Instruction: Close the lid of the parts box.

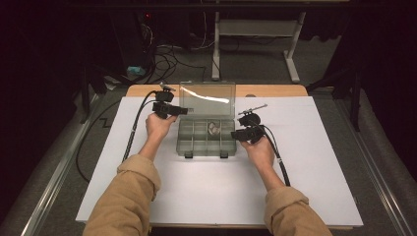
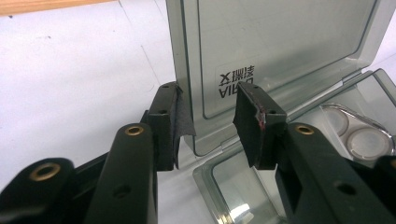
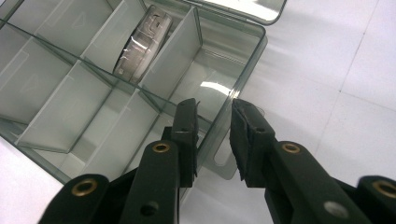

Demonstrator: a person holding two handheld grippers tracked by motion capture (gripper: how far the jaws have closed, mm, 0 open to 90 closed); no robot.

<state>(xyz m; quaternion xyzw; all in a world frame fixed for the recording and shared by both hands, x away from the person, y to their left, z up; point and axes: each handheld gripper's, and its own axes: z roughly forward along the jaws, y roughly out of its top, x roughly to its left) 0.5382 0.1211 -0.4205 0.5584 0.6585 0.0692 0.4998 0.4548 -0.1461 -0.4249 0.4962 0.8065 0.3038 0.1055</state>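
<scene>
A clear grey compartment box (image 1: pixel 204 147) stands mid-table with its lid (image 1: pixel 206 93) raised upright. One compartment holds clear round pieces (image 1: pixel 213 129). My left gripper (image 1: pixel 184 110) is at the lid's left edge. In the left gripper view the lid's (image 2: pixel 280 46) lower corner lies between the jaws of that gripper (image 2: pixel 212 126), and the pads stand apart. My right gripper (image 1: pixel 235 133) is at the box's right front corner. In the right gripper view it (image 3: pixel 215 135) straddles the box's (image 3: pixel 56 107) side wall, one pad inside and one outside, closed on it. The round pieces (image 3: pixel 140 42) sit two compartments away.
The box rests on a white sheet (image 1: pixel 221 196) that covers a wooden table (image 1: pixel 275 90). Black cables trail from both grippers toward the person. Beyond the table are floor cables (image 1: pixel 167 59) and a white desk frame (image 1: pixel 292 54).
</scene>
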